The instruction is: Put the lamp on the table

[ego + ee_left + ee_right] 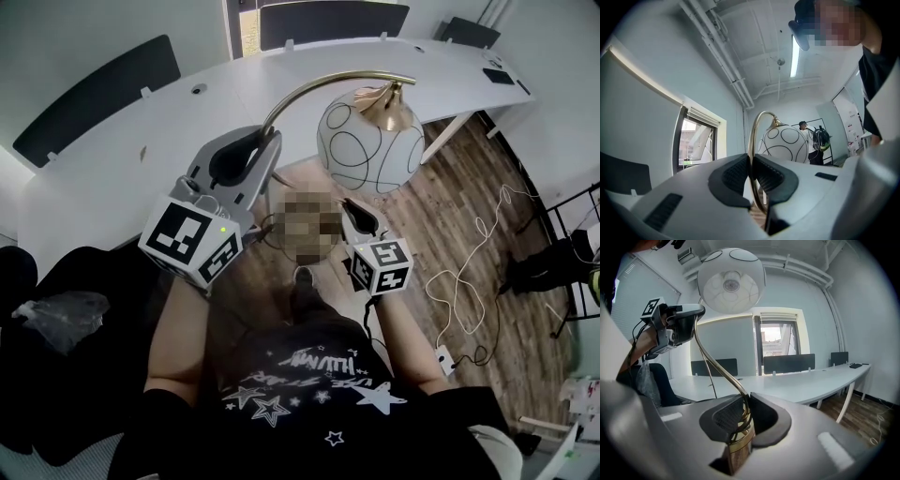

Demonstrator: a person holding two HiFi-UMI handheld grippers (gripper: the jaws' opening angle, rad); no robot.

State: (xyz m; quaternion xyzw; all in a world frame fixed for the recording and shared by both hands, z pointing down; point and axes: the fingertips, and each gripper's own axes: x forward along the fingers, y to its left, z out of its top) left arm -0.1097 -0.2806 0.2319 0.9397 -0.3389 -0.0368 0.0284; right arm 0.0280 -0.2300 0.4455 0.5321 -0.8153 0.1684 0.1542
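Two clamp lamp (370,141): left hand-held gripper (751,171) above right hand-held gripper (743,414).

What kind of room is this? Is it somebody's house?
Probably an office, not a house: a long curved white desk carries dark divider screens, and a ceiling strip light runs near bare white pipes.

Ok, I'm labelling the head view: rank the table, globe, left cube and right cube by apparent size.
1. table
2. globe
3. left cube, not far behind
4. right cube
The cubes may match in real size; the left looks nearer the camera.
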